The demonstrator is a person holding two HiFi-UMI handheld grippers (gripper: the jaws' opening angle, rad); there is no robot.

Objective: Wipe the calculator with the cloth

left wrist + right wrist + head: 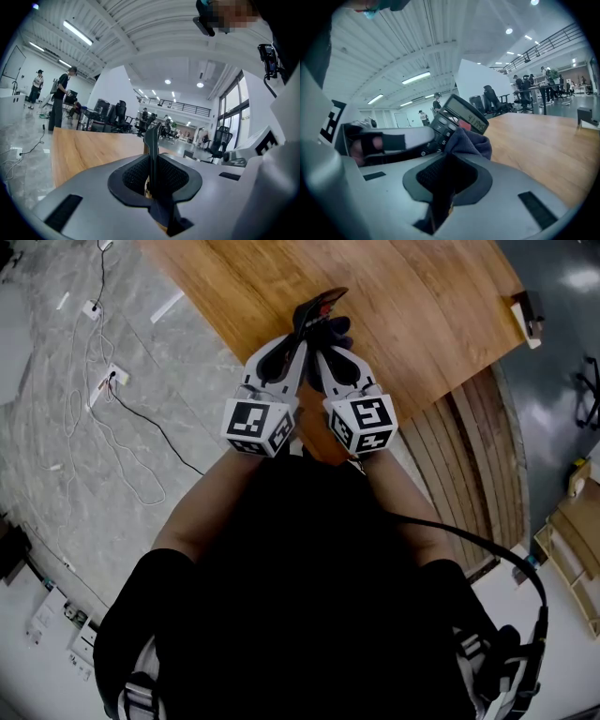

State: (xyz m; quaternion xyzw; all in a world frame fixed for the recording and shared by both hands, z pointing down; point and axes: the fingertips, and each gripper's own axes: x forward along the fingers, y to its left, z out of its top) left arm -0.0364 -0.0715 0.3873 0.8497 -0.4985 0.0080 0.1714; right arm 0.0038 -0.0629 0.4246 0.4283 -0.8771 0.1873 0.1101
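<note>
In the head view both grippers meet over the near edge of the wooden table (412,306). My left gripper (300,332) is shut on a thin black calculator (320,304), held upright above the table. From the left gripper view only the calculator's narrow edge (153,143) shows, standing up between the jaws of the left gripper (152,161). My right gripper (322,348) is shut on a dark blue-purple cloth (337,332). In the right gripper view the cloth (469,139) bulges from the right gripper (451,164) and lies against the keys of the calculator (460,118), below its display.
A small dark-and-white object (528,315) sits at the table's far right edge. Curved wooden steps (473,442) run along the table's right side. Cables and power strips (111,381) lie on the grey floor to the left. People and office chairs (110,117) stand far behind.
</note>
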